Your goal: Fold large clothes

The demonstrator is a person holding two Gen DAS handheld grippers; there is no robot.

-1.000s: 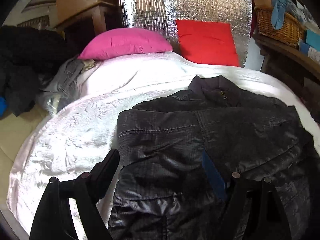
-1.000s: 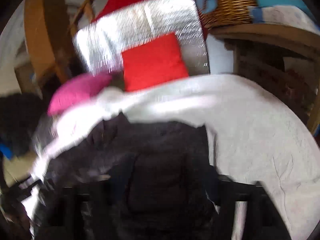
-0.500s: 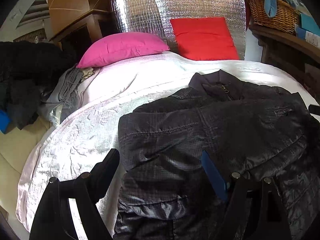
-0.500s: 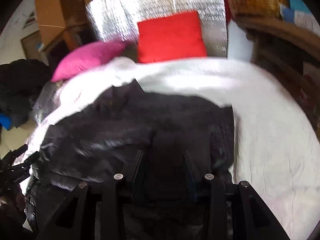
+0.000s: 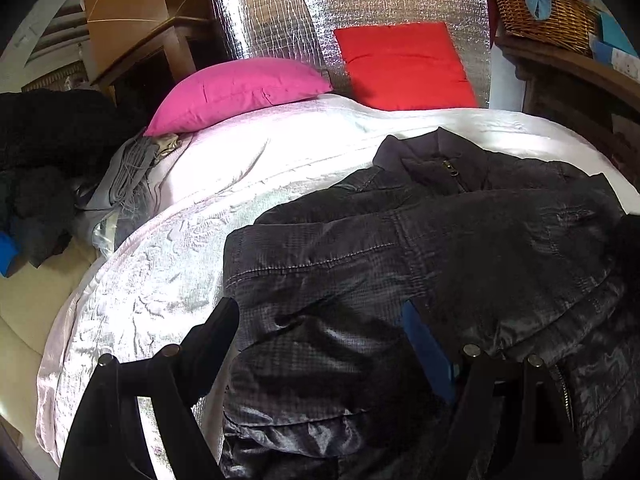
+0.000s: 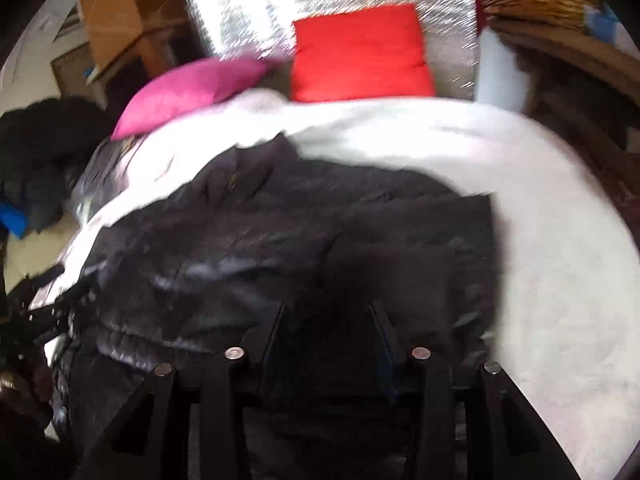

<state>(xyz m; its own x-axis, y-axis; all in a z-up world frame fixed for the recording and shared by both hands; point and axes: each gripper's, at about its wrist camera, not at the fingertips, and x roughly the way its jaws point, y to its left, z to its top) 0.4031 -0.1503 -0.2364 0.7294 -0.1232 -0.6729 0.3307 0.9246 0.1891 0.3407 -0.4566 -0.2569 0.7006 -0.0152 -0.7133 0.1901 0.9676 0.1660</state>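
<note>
Dark jacket [image 5: 420, 240] lies under both tools, right tool [image 6: 328, 320] opening.

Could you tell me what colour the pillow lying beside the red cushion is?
Pink pillow; clearest in the left wrist view.

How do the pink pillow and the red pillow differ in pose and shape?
The pink pillow lies on the bed cover, plump and slanting; the red pillow stands against the silver foil panel, flatter and squarer. The pink one sits further left. Both are plain, at the head of the bed.
</note>
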